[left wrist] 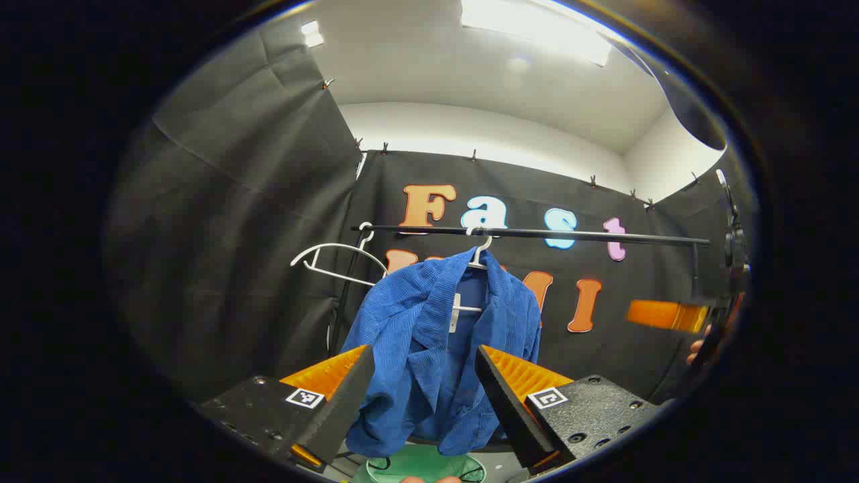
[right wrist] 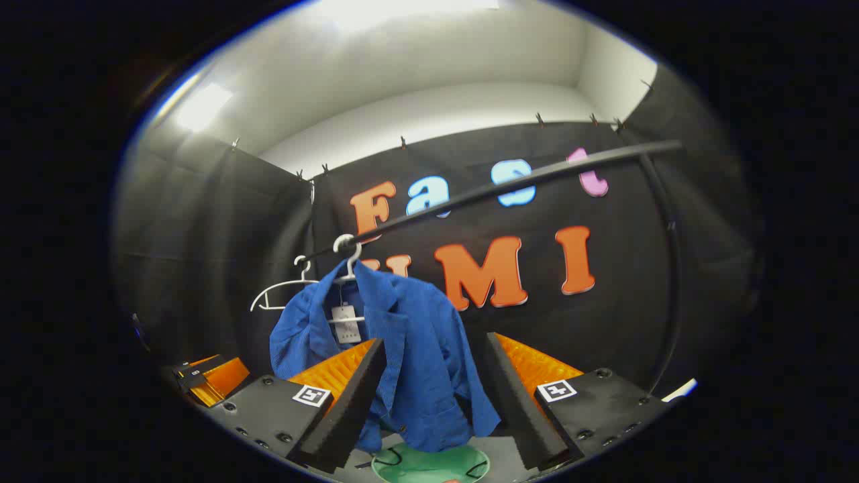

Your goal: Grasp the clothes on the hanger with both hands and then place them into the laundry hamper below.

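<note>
While both grippers faced it with jaws wide apart and holding nothing, the blue jacket (left wrist: 439,349) hung from a white hanger (left wrist: 478,255) on the black rail (left wrist: 537,233), in easy reach. Left gripper (left wrist: 424,396) and right gripper (right wrist: 435,389) framed its lower half. Below sat the green hamper (right wrist: 429,464), its contents hidden. An empty hanger (left wrist: 335,261) hung beside the jacket.

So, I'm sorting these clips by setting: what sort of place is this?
Likely a staged recording booth, not a real laundry room: black cloth walls clipped up under a white ceiling, a bare clothes rail with a blue shirt on a hanger, and a green hamper below.
</note>
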